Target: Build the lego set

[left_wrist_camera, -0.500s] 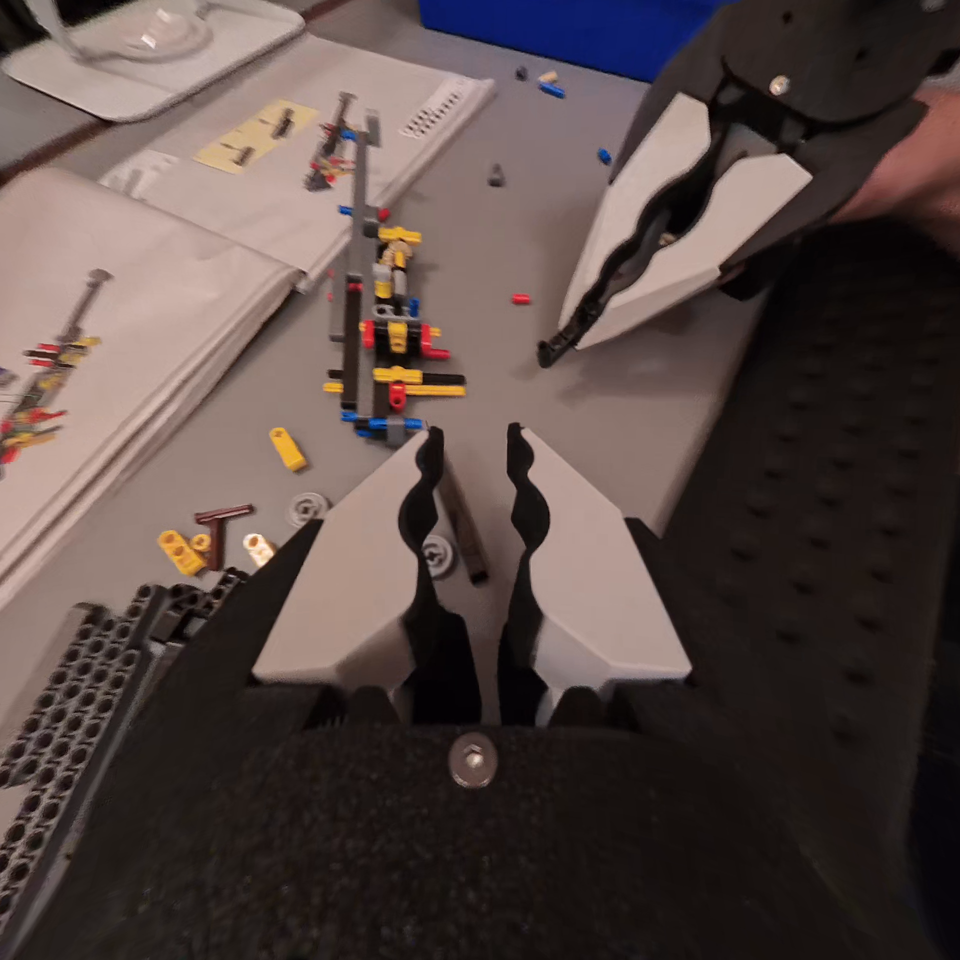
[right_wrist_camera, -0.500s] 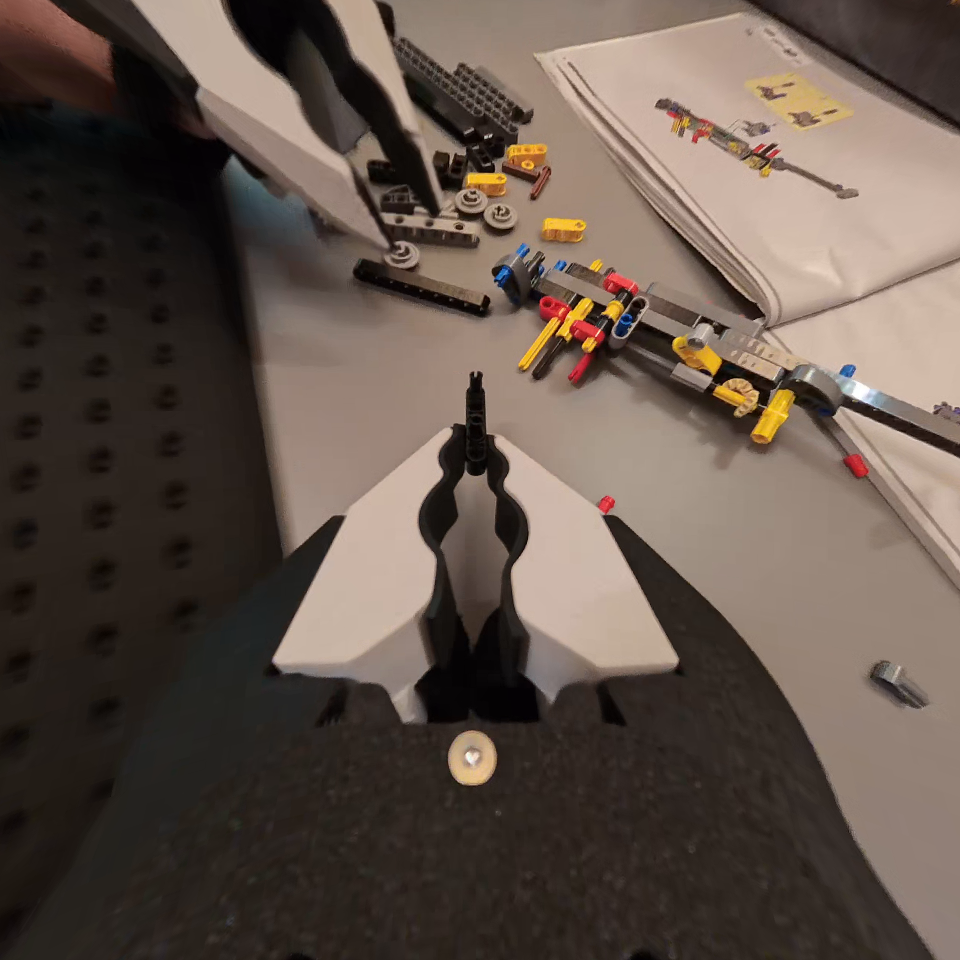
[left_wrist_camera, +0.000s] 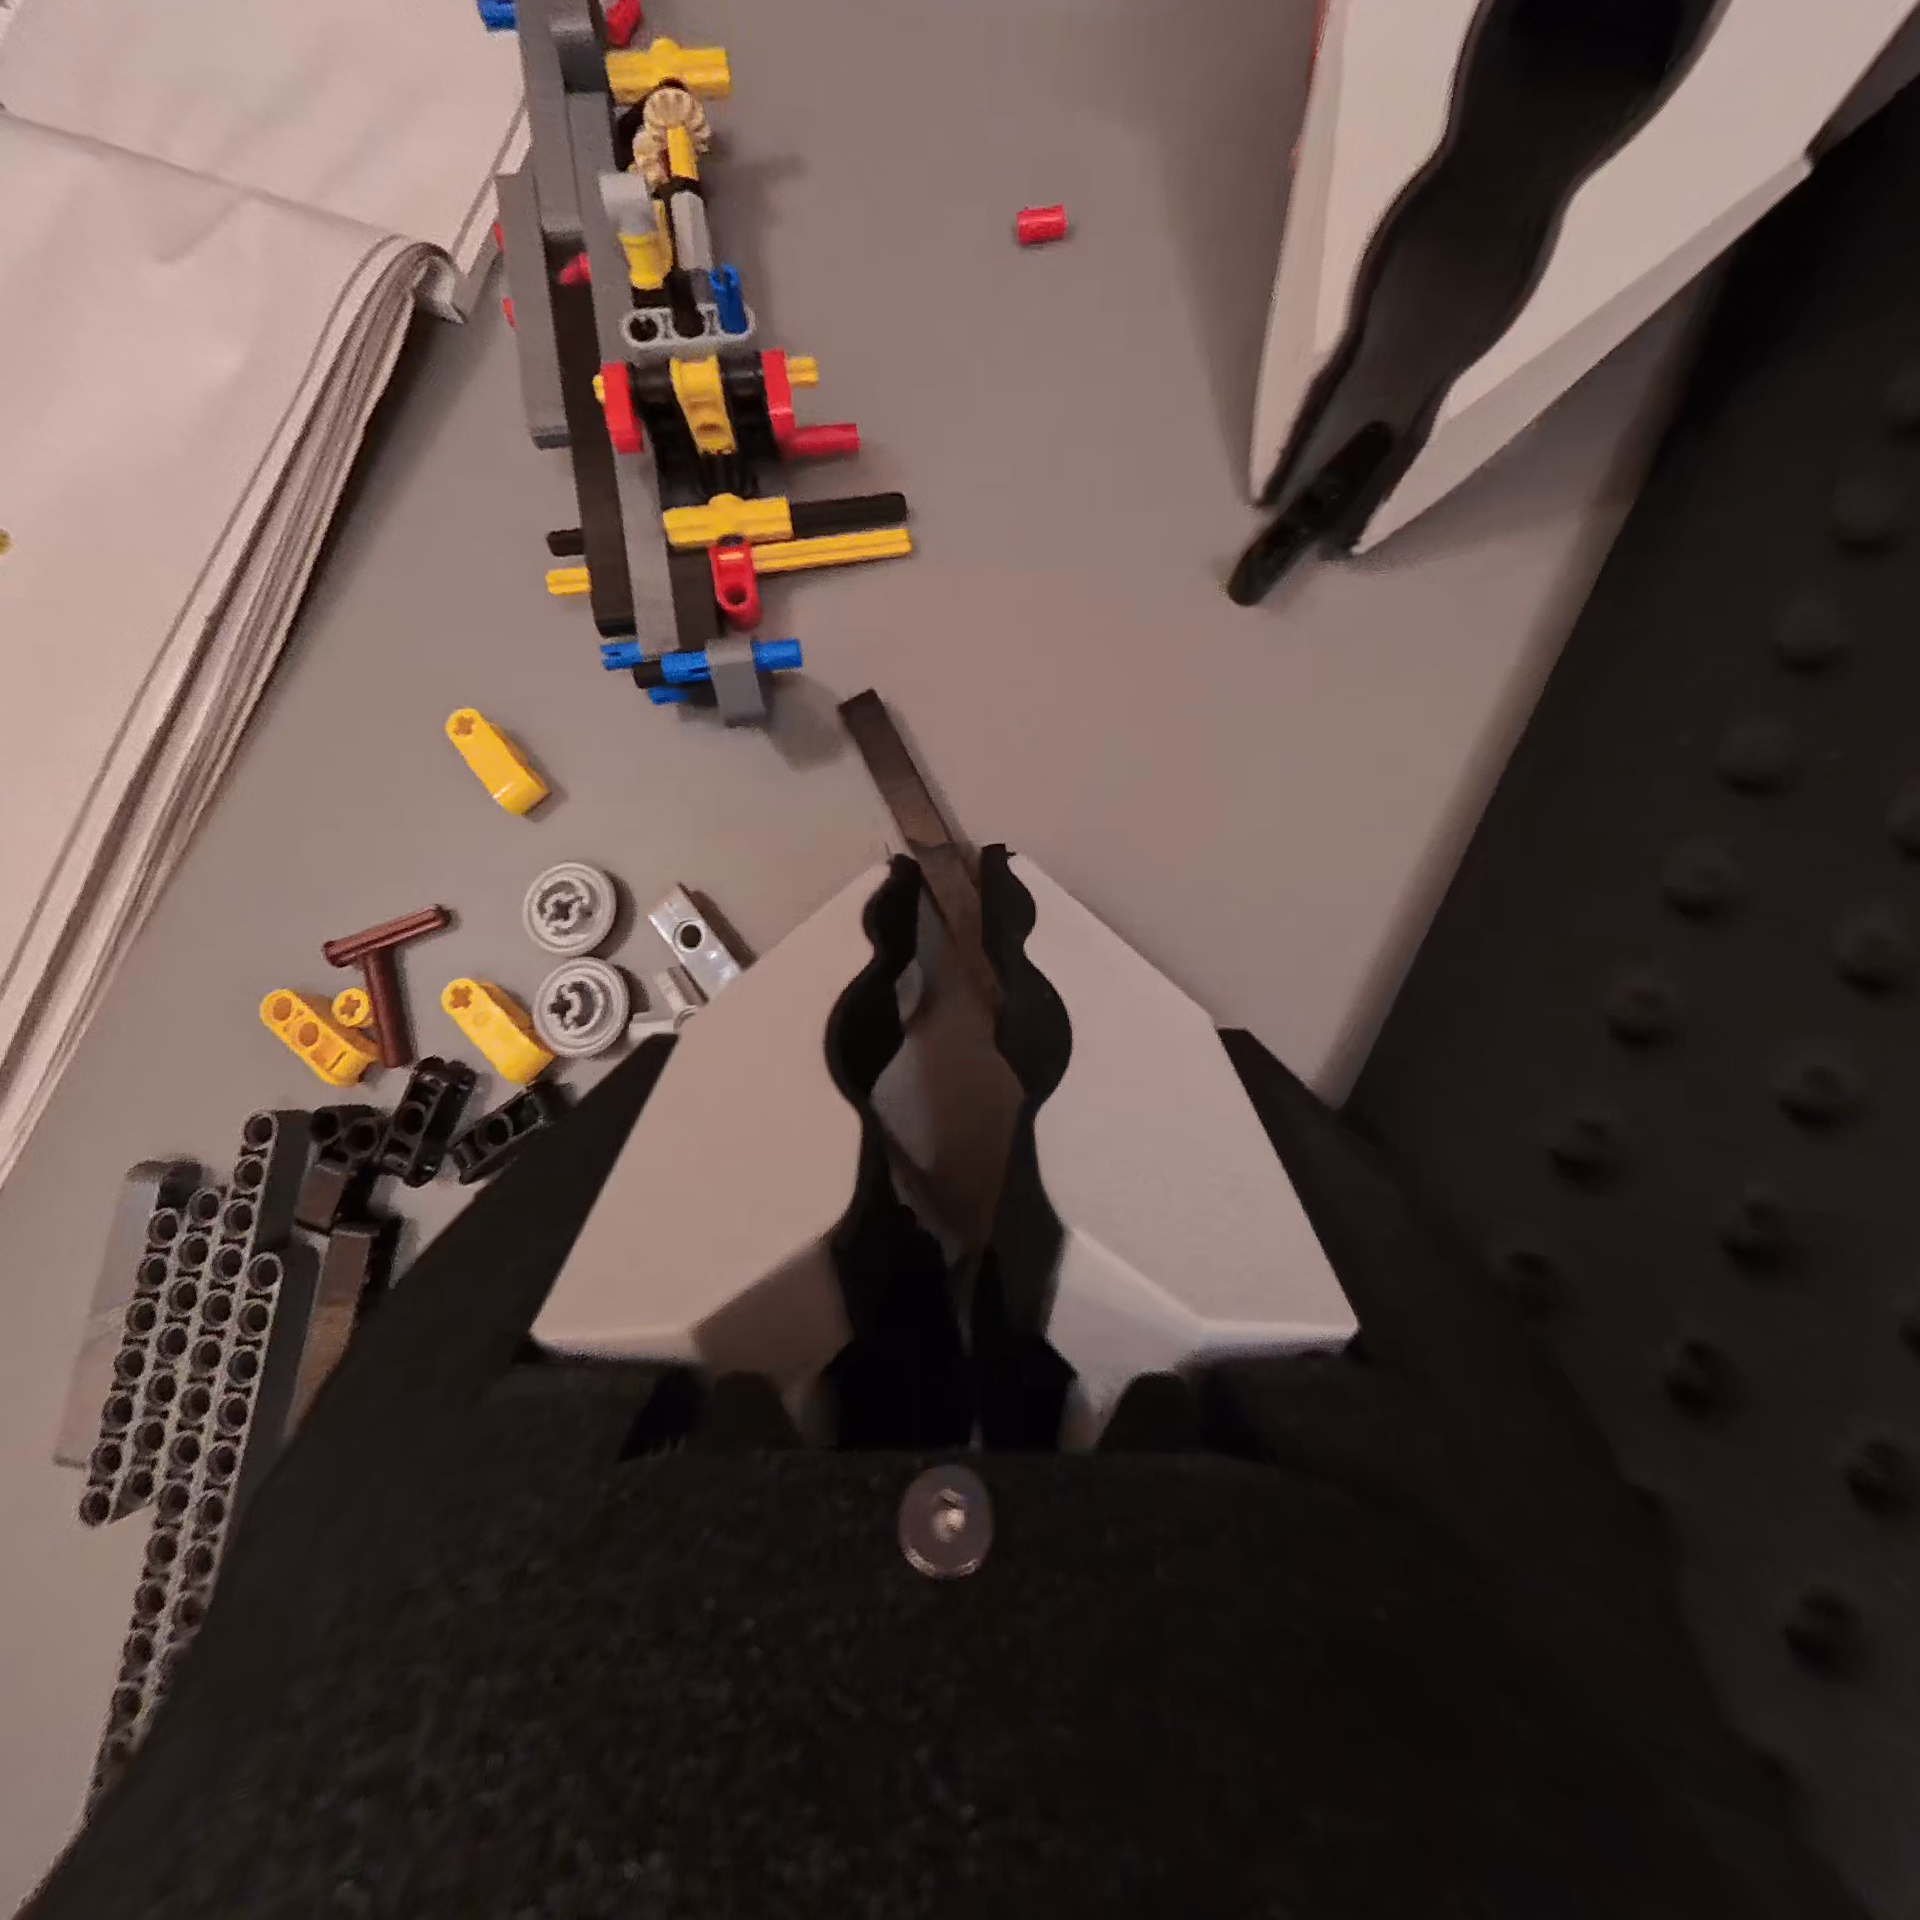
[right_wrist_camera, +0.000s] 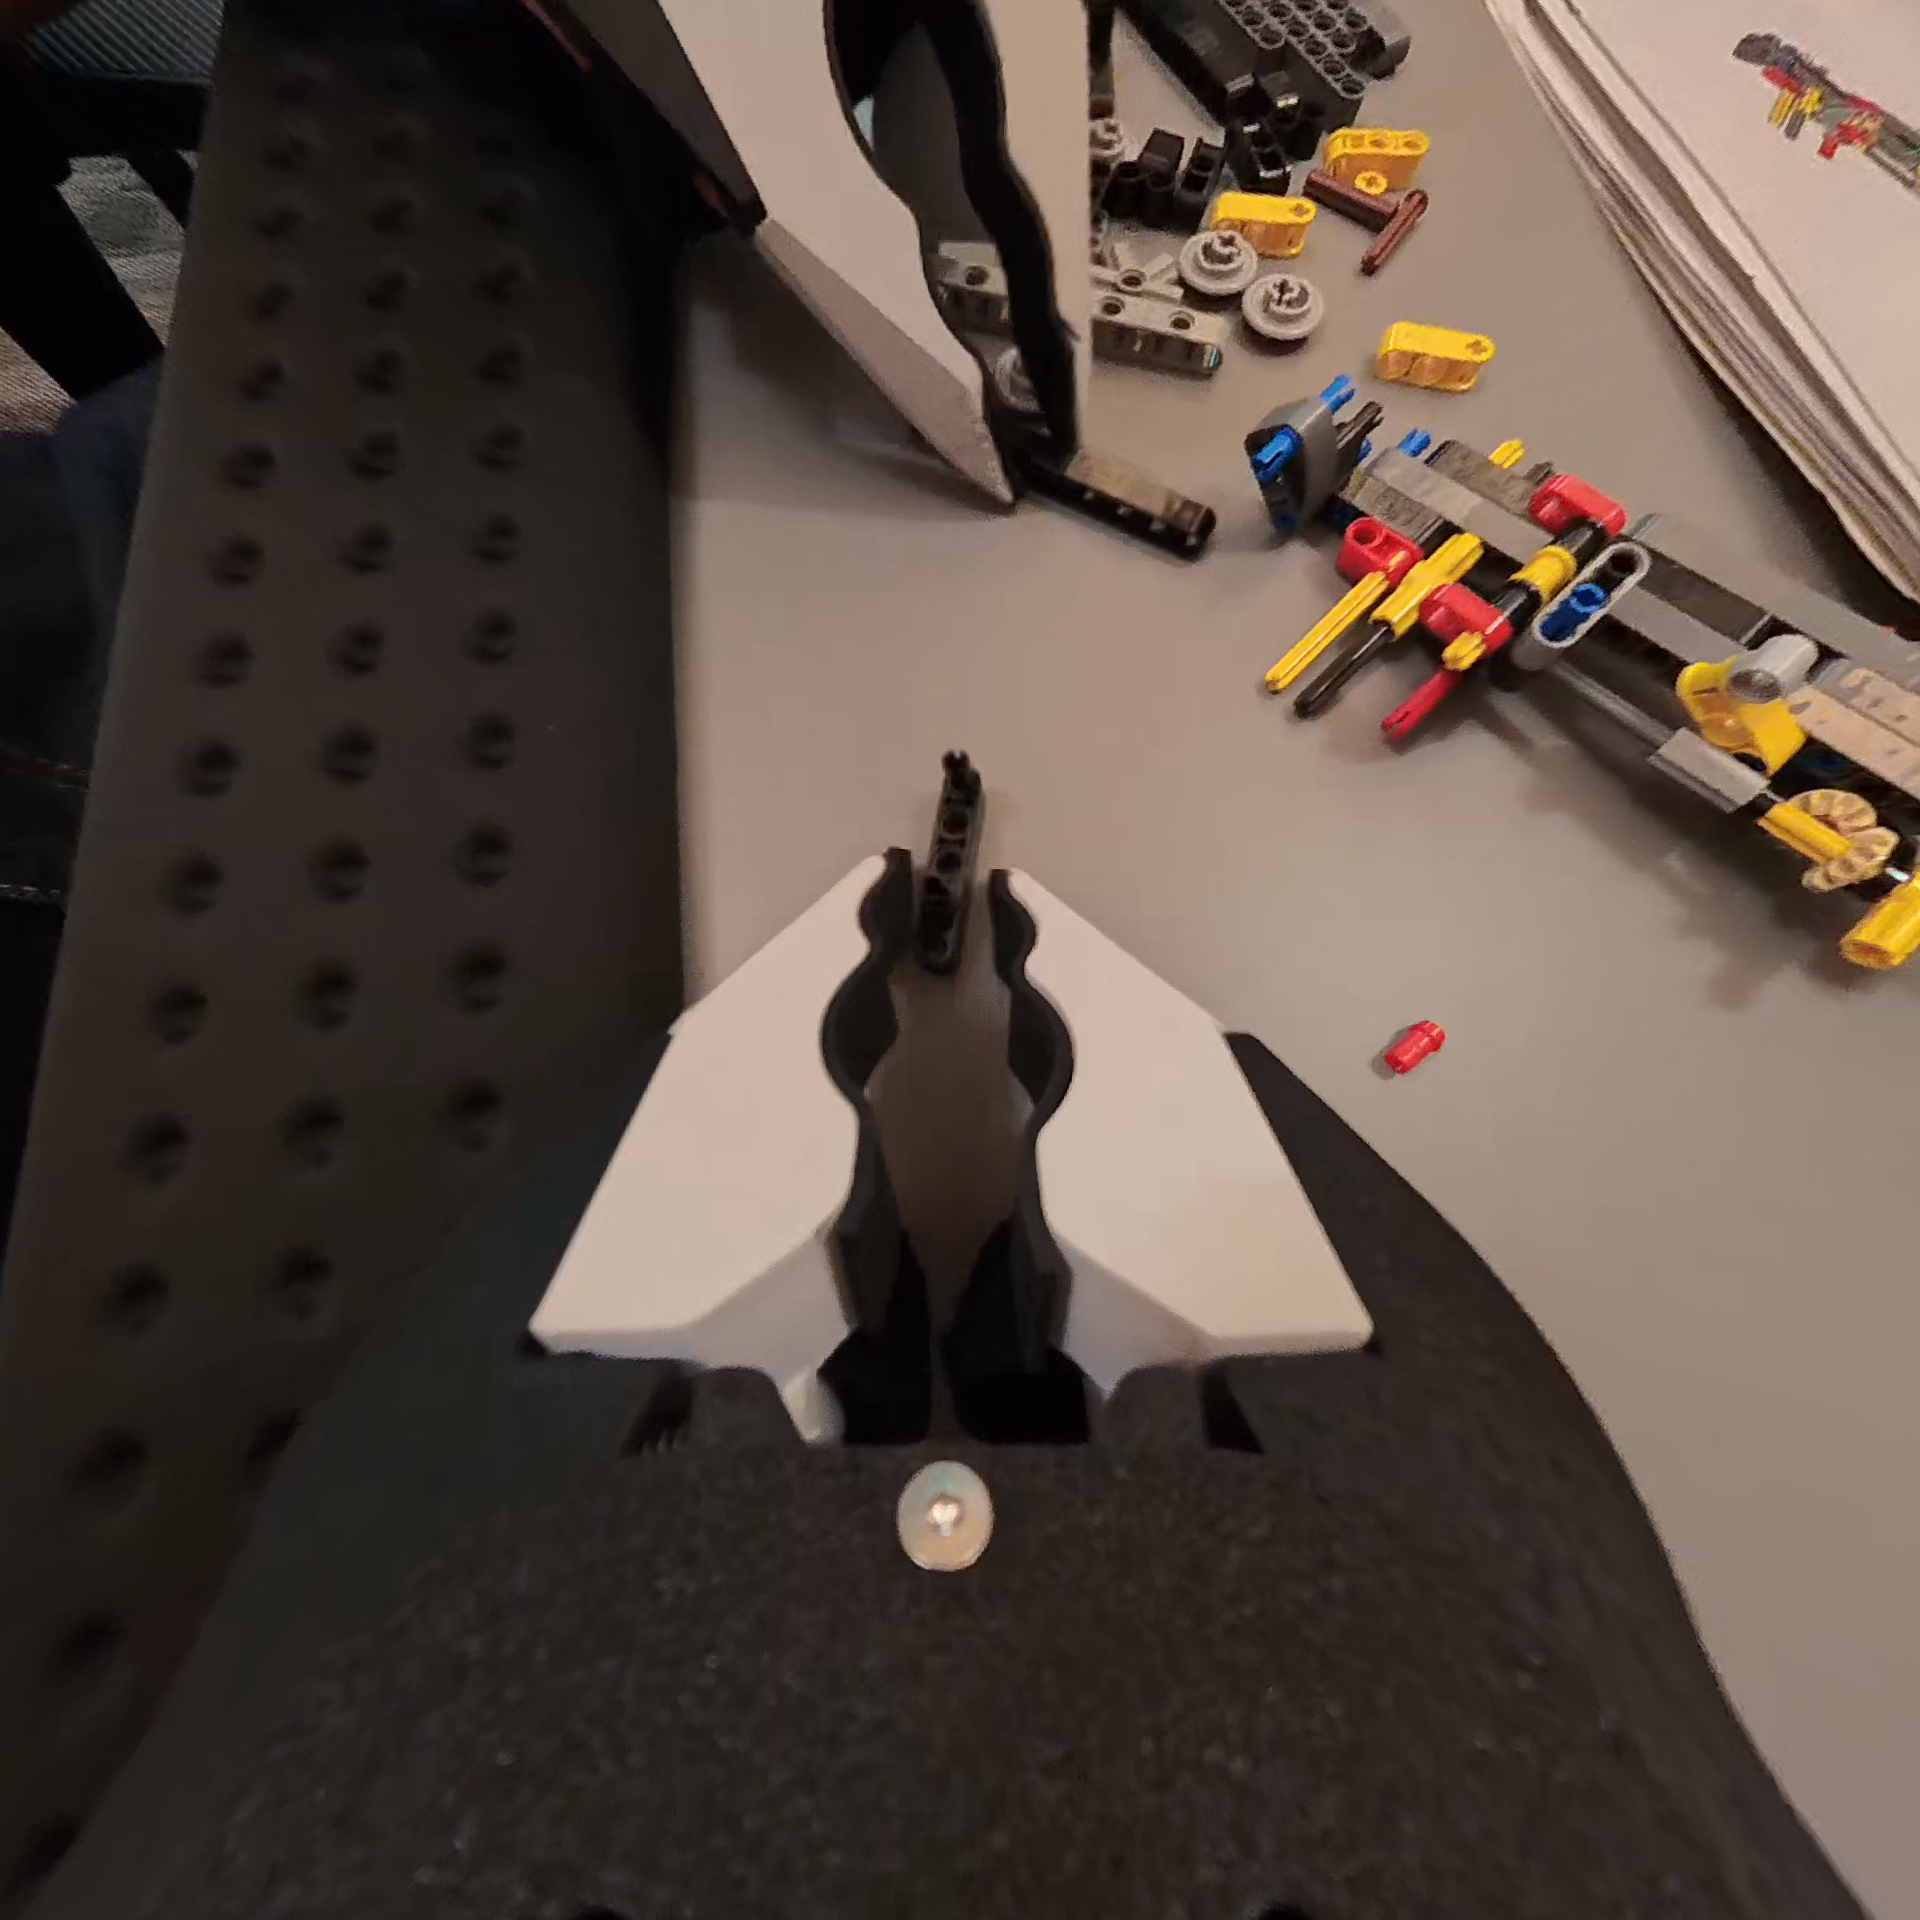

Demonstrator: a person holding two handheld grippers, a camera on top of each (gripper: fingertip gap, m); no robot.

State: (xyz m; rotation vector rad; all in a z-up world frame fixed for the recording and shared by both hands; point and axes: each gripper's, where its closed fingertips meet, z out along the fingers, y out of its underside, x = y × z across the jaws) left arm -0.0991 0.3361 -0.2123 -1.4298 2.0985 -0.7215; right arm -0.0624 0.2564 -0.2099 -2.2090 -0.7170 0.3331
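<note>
The partly built model (left_wrist_camera: 665, 416), grey and black beams with yellow, red and blue pins, lies on the grey table; it also shows in the right wrist view (right_wrist_camera: 1558, 613). My left gripper (left_wrist_camera: 945, 868) is shut on one end of a long black beam (left_wrist_camera: 894, 769) that rests on the table just short of the model. The right wrist view shows this gripper (right_wrist_camera: 1023, 457) and the beam (right_wrist_camera: 1132, 514) too. My right gripper (right_wrist_camera: 945, 883) is shut on a short black beam (right_wrist_camera: 951, 831) with a pin at its tip, held above the table. In the left wrist view it (left_wrist_camera: 1288, 540) is at the upper right.
Open instruction booklets (left_wrist_camera: 208, 416) (right_wrist_camera: 1766, 260) lie beyond the model. Loose yellow connectors (left_wrist_camera: 497, 762), grey wheels (left_wrist_camera: 566, 907), a brown axle (left_wrist_camera: 379, 966) and stacked black beams (left_wrist_camera: 187, 1351) lie left of my left gripper. A small red pin (right_wrist_camera: 1413, 1046) lies alone. A black studded mat (right_wrist_camera: 364, 727) borders the table. The grippers' ends are close to 10 centimeters from one another.
My left gripper has come down and closed on the long black beam that lay between its open fingers. My right gripper still holds the short black beam.
</note>
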